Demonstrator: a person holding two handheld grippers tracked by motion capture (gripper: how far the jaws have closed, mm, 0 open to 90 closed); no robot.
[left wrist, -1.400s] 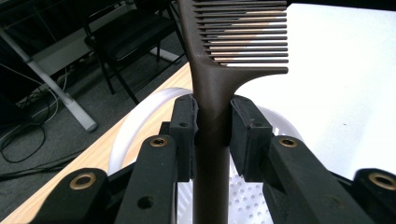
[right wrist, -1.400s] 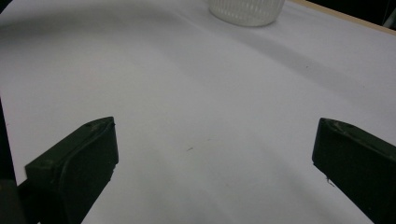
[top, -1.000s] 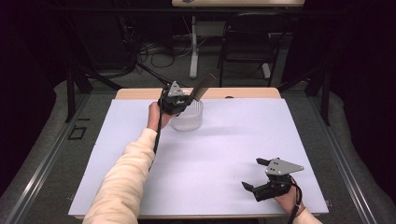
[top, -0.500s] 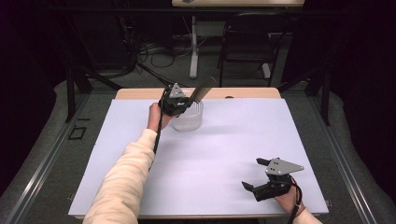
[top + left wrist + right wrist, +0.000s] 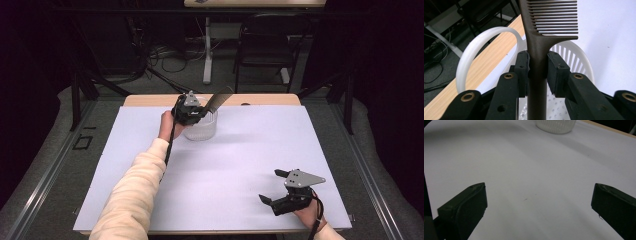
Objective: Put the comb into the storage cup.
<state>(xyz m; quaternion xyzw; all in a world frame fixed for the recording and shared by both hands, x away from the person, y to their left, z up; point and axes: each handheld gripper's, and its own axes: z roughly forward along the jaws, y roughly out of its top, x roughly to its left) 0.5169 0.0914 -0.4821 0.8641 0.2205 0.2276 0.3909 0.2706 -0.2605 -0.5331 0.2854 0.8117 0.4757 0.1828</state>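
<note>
My left gripper (image 5: pixel 197 111) is shut on the handle of a dark brown comb (image 5: pixel 216 100), holding it over a small white slatted basket (image 5: pixel 203 129) at the far side of the white table. In the left gripper view the comb (image 5: pixel 541 30) stands upright between the pads (image 5: pixel 556 72), its teeth pointing right, with the basket (image 5: pixel 574 57) and its arched handle (image 5: pixel 477 48) just below and behind. My right gripper (image 5: pixel 274 187) rests near the table's front right, jaws wide open with nothing between them (image 5: pixel 536 202).
A wooden strip (image 5: pixel 265 100) runs along the table's far edge. Beyond it stand a chair (image 5: pixel 267 45), a table leg and cables on the floor. The basket's base (image 5: pixel 556 125) shows far off in the right gripper view.
The left gripper with the comb has stayed over the basket, barely shifting. The right gripper has not moved.
</note>
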